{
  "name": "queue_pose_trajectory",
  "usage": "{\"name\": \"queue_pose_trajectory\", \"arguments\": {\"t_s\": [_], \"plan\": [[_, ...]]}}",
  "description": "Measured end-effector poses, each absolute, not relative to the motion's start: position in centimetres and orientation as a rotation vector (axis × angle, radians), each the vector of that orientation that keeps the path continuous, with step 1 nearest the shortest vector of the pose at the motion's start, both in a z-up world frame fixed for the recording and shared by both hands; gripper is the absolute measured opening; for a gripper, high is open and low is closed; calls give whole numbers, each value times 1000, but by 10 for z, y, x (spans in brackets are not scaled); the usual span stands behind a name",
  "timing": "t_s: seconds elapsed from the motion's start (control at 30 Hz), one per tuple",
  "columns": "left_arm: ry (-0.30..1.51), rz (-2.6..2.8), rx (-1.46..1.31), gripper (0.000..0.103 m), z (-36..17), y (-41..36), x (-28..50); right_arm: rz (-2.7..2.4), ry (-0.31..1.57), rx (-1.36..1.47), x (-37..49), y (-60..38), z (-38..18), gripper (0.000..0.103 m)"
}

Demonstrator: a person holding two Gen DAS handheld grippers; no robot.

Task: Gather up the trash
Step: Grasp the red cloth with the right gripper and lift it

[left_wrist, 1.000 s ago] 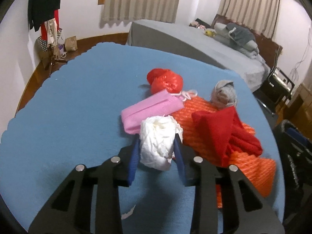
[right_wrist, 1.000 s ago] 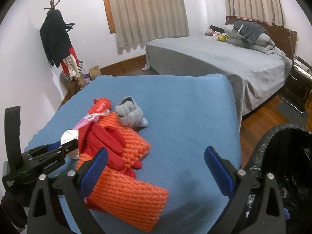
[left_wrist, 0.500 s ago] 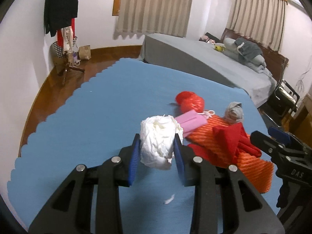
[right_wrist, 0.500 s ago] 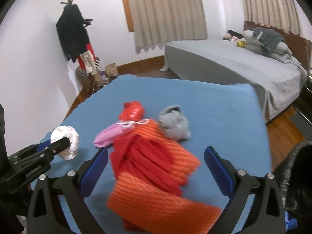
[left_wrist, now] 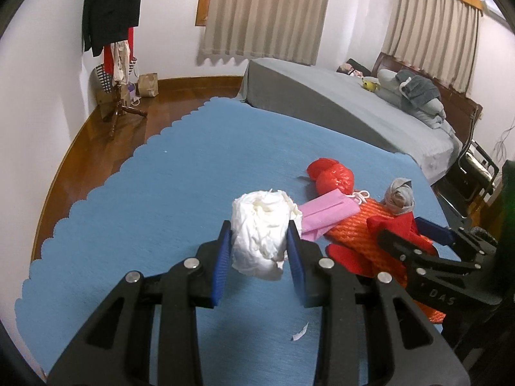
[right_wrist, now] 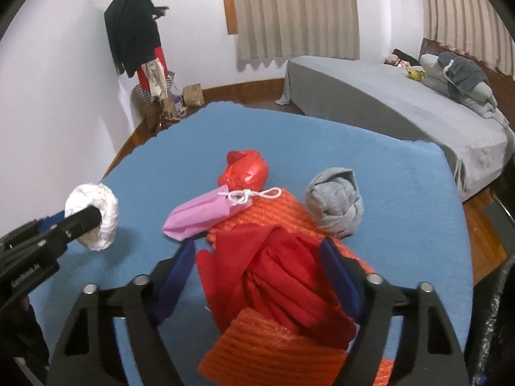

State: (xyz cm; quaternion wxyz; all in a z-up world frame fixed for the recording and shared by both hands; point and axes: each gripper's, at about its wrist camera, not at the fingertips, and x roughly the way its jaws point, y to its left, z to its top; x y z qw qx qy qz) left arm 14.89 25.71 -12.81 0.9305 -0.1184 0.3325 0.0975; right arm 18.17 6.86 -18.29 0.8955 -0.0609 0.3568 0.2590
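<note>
Blue cloth with a scalloped edge (left_wrist: 167,199) covers the table of this bedroom, a grey bed beyond it. Above it the left gripper (left_wrist: 259,257) pinches a crumpled white tissue wad (left_wrist: 262,231) between its blue pads, lifted clear of the cloth. A torn white scrap (left_wrist: 299,334) lies on the cloth just below the jaws; more could shed if the squeeze is loose. To its right, the right gripper (right_wrist: 257,276) stands wide, its fingers either side of a folded red cloth (right_wrist: 273,276) lying on orange ribbed foam netting (right_wrist: 273,350). Closing there risks taking both layers, dragging the pink pouch (right_wrist: 202,215) and grey rolled sock (right_wrist: 334,206) ahead of it.
</note>
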Motion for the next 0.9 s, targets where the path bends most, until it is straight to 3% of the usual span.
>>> {"name": "queue_pose_trajectory", "arguments": {"t_s": [0.2, 0.27, 0.9], "plan": [[681, 194, -250, 32, -128, 256, 145, 573, 766, -136, 179, 67, -184, 24], [678, 191, -249, 32, -126, 255, 144, 588, 758, -128, 178, 68, -180, 17], [567, 140, -200, 32, -61, 219, 135, 652, 575, 35, 156, 21, -88, 15]]}}
